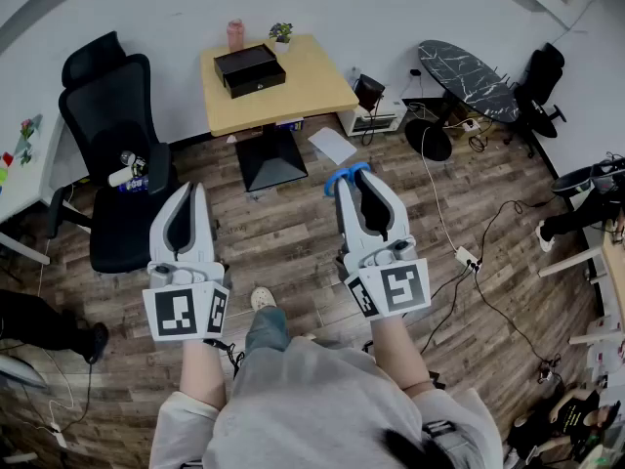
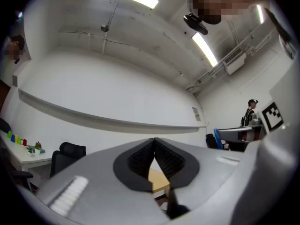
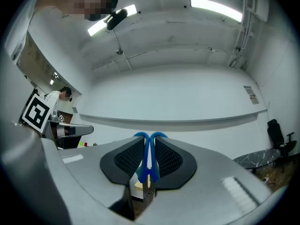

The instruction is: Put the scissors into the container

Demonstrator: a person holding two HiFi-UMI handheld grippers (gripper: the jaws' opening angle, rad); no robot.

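Our right gripper (image 1: 356,176) pinches the scissors (image 3: 143,172); our left gripper (image 1: 192,189) is pressed together, empty. What seems the container (image 1: 249,68) sits well ahead.

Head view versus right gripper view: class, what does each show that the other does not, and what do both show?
Head view only: the black container on the table, the office chair and the plank floor. Right gripper view only: the ceiling lights and the long white wall. Both: the right gripper shut on the blue-handled scissors.
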